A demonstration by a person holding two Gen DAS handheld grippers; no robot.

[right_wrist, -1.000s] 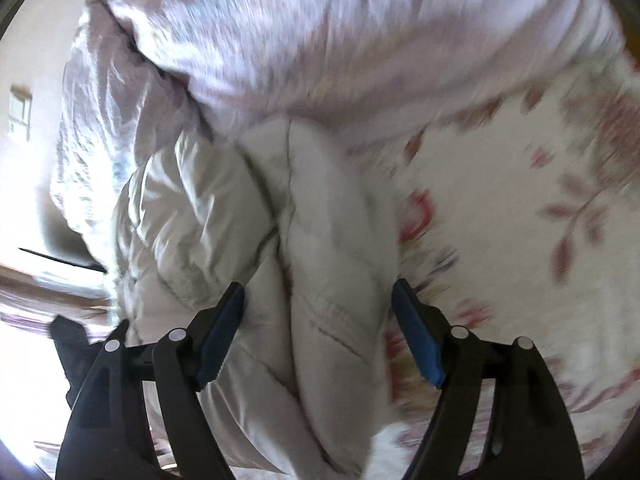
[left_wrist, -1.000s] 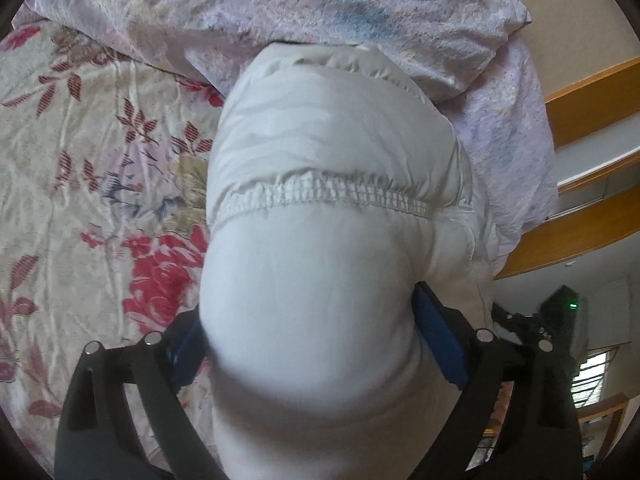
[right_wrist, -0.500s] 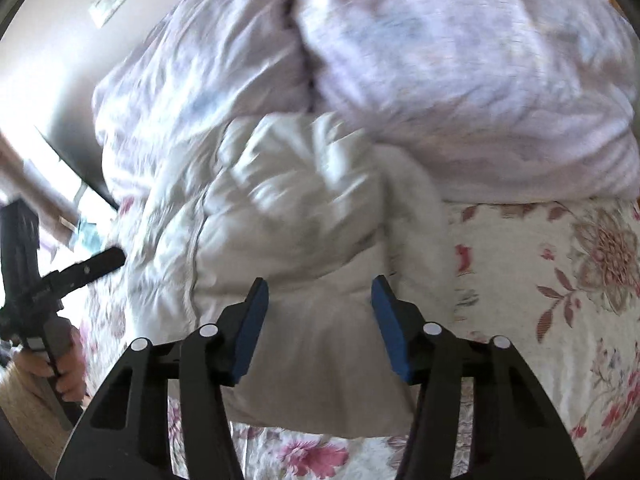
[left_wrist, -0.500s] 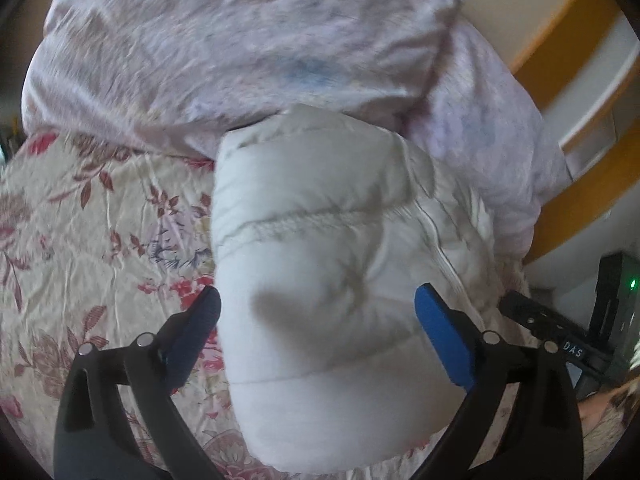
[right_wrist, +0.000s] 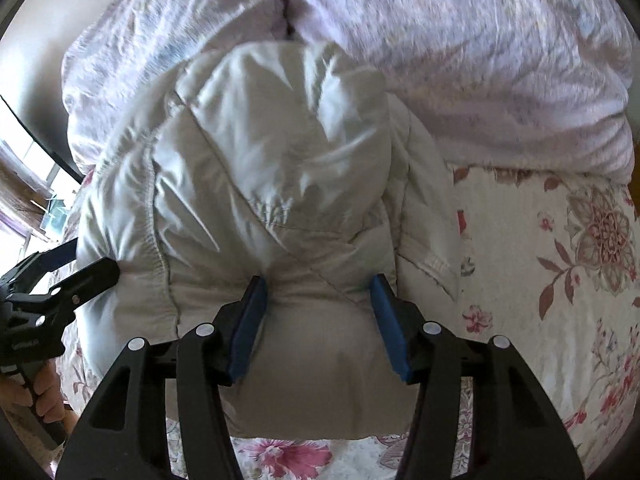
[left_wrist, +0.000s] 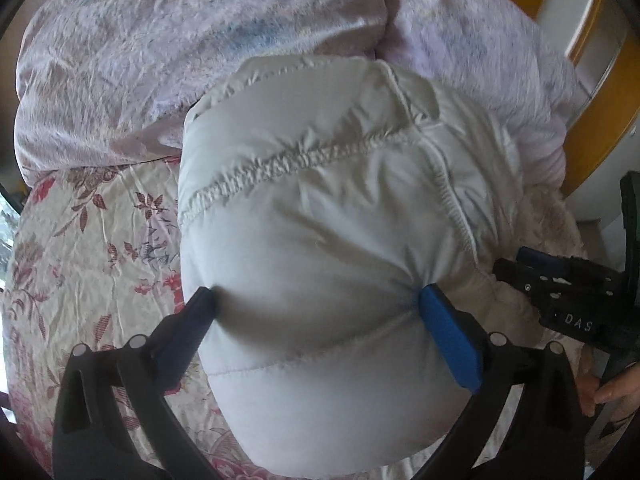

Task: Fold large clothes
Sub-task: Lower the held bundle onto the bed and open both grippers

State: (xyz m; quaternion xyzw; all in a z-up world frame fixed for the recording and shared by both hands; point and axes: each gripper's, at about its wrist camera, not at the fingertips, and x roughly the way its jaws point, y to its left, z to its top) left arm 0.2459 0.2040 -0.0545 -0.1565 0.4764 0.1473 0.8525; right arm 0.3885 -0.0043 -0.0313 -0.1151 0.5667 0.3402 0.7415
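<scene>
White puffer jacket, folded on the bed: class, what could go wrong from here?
The left gripper, jaws just opening, only dents the white puffer jacket between its pads; the bundle may slip free and spring unfolded. The right gripper, jaws just closing, pinches one small fold, so the layers could shift.

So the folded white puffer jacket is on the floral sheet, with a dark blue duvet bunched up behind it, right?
Not quite. The duvet bunched behind the white puffer jacket is pale lilac, not dark blue, as both wrist views show. The rest holds: the folded jacket lies on the floral sheet.
</scene>
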